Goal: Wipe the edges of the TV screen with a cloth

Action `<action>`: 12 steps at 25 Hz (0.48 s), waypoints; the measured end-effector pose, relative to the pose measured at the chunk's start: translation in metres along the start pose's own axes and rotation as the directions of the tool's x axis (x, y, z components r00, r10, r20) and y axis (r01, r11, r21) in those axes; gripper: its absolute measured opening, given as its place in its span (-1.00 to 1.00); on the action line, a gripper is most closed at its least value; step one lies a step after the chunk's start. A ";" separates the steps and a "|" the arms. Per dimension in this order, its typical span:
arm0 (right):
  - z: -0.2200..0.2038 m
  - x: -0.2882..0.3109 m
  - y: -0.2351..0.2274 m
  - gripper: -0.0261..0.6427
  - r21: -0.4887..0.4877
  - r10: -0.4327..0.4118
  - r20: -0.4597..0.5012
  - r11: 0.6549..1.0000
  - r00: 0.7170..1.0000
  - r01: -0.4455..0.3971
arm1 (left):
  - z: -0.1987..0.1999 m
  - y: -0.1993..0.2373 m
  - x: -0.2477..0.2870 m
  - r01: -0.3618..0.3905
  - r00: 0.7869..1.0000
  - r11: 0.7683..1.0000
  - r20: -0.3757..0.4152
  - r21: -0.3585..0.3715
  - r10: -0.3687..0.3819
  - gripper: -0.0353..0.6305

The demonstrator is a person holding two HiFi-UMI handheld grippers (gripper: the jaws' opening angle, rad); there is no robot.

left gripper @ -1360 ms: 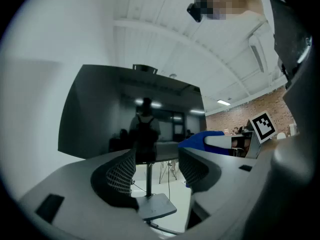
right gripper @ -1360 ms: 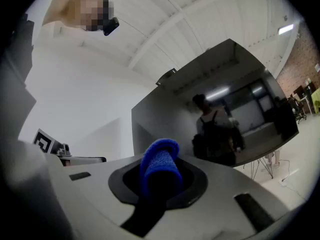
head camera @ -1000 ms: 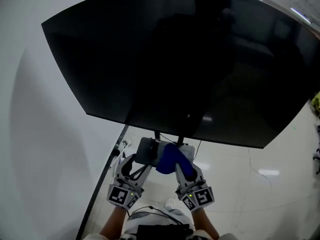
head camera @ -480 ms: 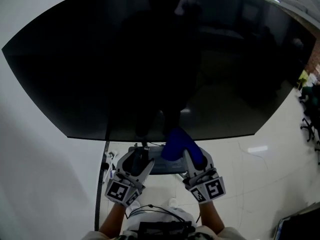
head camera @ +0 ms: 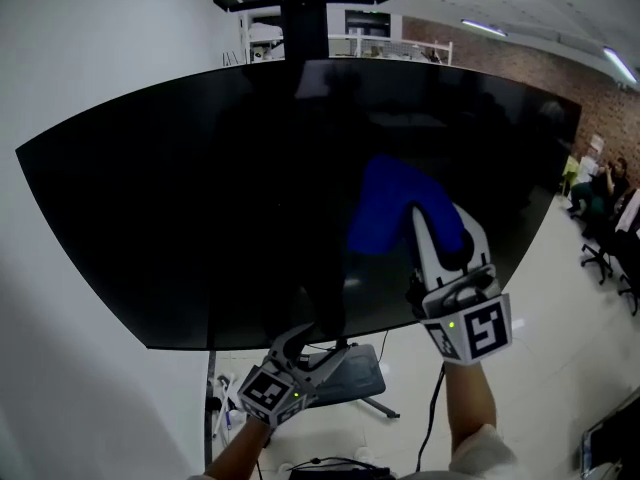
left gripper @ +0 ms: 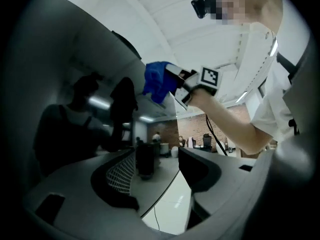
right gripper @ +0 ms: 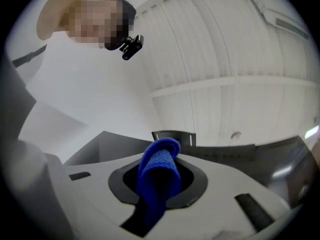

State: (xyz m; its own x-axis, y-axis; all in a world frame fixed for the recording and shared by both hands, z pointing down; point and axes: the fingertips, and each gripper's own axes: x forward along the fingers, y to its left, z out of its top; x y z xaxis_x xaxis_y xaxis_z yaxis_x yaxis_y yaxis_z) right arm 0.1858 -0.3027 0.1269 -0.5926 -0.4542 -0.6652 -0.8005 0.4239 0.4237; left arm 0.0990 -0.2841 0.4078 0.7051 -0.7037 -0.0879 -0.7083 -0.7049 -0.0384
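The big black TV screen [head camera: 200,188] fills the middle of the head view, its bottom edge running across low in the picture. My right gripper [head camera: 428,220] is raised in front of the screen's right half, shut on a blue cloth [head camera: 385,208] that bunches out past its tips. In the right gripper view the blue cloth [right gripper: 159,176] is pinched between the jaws. My left gripper [head camera: 305,340] hangs low, just under the screen's bottom edge, open and empty. From the left gripper view, the left gripper [left gripper: 157,171] shows a wide gap, with the blue cloth [left gripper: 156,81] up beside the screen [left gripper: 65,99].
The TV stand's base [head camera: 350,378] sits on the pale floor under the screen, and its black post [head camera: 303,13] rises behind the top edge. A white wall [head camera: 80,58] is at the left. Office chairs [head camera: 612,253] stand far right.
My right gripper has risen with the blue cloth from below the screen's bottom edge to in front of its right half. The left gripper stayed low. The head view tilted upward.
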 end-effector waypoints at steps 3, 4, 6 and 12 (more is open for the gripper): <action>0.049 0.062 -0.003 -0.70 -0.168 0.040 0.052 0.985 0.998 -0.031 | 0.002 0.004 0.004 0.076 0.997 0.996 0.008 0.042 -0.077 -0.16; 0.061 0.084 -0.002 -0.70 -0.207 0.057 0.061 0.977 0.997 -0.043 | 0.001 0.006 0.007 0.099 0.995 0.993 0.006 0.062 -0.100 -0.16; 0.076 0.126 -0.002 -0.69 -0.271 0.080 0.067 0.961 0.995 -0.058 | 0.008 0.008 0.016 0.140 0.990 0.987 0.005 0.081 -0.141 -0.16; 0.053 0.211 0.014 -0.68 -0.395 0.071 -0.091 0.913 0.993 -0.101 | 0.020 -0.003 0.047 0.236 0.971 0.971 0.015 0.037 -0.237 -0.16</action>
State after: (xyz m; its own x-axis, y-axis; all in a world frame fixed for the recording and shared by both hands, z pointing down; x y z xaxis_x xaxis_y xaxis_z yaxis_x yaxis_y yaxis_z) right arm 0.0545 -0.3513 -0.0407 -0.6536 -0.4924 -0.5747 -0.7062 0.1235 0.6972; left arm 0.1332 -0.3135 0.3838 0.8523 -0.5150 -0.0917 -0.5223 -0.8474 -0.0952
